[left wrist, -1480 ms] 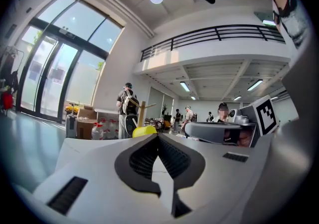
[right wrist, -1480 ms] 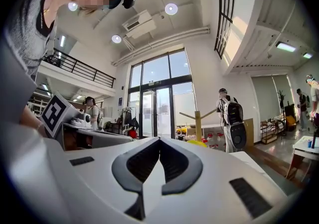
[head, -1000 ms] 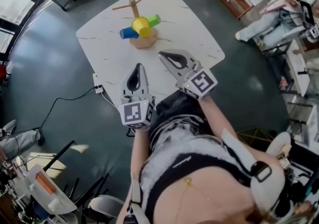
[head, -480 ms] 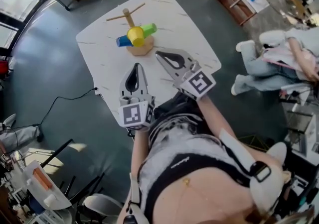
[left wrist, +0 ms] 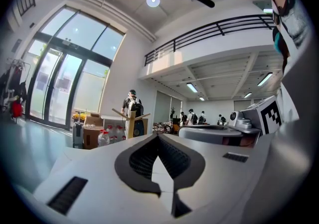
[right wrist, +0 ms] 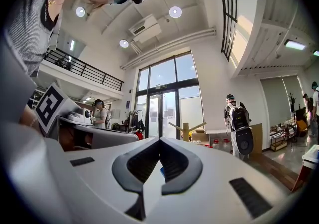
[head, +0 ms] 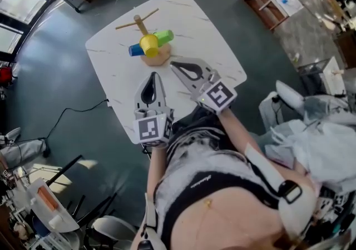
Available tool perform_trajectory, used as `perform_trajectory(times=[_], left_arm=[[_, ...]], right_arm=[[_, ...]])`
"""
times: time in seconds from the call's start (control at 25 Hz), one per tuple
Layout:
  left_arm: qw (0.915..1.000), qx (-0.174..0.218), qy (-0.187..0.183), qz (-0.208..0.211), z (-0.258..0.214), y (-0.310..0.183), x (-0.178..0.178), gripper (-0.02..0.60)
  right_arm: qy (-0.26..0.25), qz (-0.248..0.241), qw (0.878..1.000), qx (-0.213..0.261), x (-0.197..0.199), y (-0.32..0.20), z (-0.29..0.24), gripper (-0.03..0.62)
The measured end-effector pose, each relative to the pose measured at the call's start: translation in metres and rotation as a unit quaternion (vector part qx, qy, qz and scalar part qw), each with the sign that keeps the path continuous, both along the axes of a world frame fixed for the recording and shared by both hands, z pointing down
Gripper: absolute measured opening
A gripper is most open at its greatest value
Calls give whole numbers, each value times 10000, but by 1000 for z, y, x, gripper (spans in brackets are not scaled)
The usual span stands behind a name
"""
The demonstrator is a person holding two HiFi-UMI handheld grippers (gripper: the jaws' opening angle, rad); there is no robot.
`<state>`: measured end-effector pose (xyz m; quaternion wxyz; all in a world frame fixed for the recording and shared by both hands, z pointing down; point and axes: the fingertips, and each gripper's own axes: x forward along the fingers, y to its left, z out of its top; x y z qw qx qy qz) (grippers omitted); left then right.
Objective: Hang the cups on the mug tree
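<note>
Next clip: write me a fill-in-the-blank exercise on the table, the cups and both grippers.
1. The mug tree stands on a ___ table.
2. At its foot are a yellow cup, a green cup and a ___ one.
3. The left gripper and the right gripper hold nothing, and the jaws of both are ___.
Missing words: white; blue; shut.

Wooden mug tree (head: 140,25) upright, round base, thin crossbar near top bare. Three cups low on mug tree, just above base: blue cup (head: 135,50) left, yellow cup (head: 149,44) middle, green cup (head: 163,36) right.
</note>
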<state>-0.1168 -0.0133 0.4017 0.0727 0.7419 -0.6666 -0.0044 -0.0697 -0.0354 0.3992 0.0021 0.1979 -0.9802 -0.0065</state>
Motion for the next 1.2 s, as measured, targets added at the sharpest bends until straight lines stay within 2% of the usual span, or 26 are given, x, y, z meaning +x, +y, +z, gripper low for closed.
perform_trajectory(times=[1.2], left_arm=[[9999,-115,-14,83,8,-1,3,0]], right_arm=[[203,-11,9998,-29,1,1,10,0]])
